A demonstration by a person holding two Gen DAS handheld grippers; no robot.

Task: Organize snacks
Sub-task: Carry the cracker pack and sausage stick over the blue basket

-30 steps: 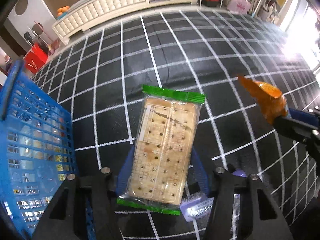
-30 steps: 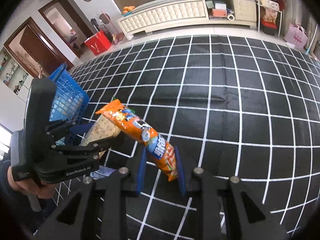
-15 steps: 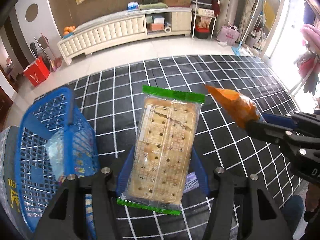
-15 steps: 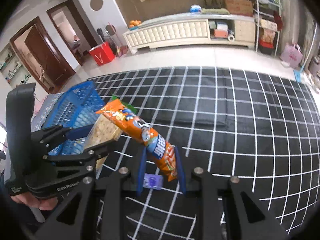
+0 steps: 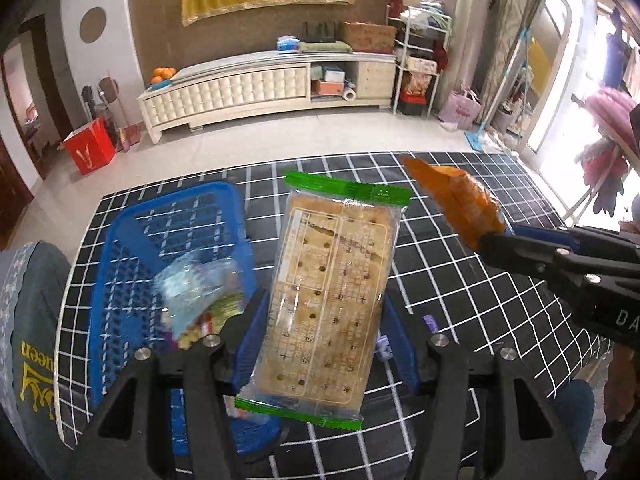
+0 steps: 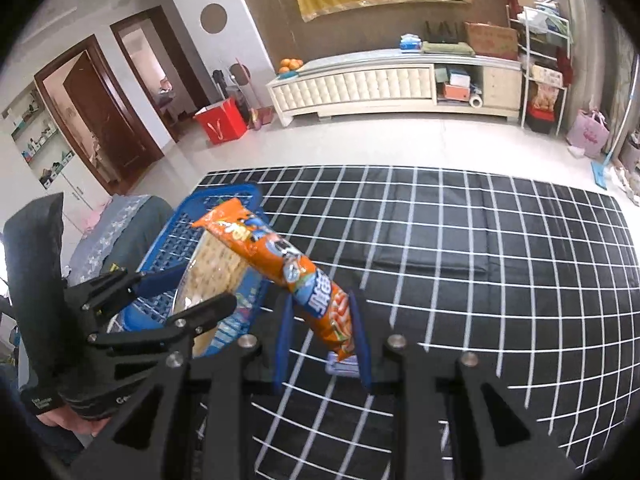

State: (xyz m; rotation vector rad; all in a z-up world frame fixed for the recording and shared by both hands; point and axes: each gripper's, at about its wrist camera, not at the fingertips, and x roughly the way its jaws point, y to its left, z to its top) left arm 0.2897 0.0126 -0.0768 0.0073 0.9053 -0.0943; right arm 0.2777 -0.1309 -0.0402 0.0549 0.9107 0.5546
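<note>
- Both claws have been lifted and tipped up since the earlier frames: more of the room beyond the gridded black mat (image 5: 460, 276) is now seen, and the blue basket (image 5: 120, 248), cut off at the left edge before, is shown almost whole.
- The basket is seen down and to the left of the left claw (image 5: 324, 344), just beside it; its long axis runs away from the camera, and its open top is faced upward.
- The left claw is judged the nearer of the two to the basket; the right claw (image 6: 322, 344) is placed farther right, with the left one between it and the basket.
- The cracker pack (image 5: 332, 292) is gripped across its width by the left claw, its long axis pointed forward along the fingers, over the mat beside the basket's right rim.
- The orange snack bag (image 6: 280, 264) is pinched at its lower end by the right claw, its free end slanted up and left toward the basket.
- Some wrapped snacks (image 5: 200, 296) are already lying inside the basket, so the drop is best aimed at bare mesh.
- A small purple wrapper (image 5: 429, 322) is left on the mat under the claws, out of the way.
</note>
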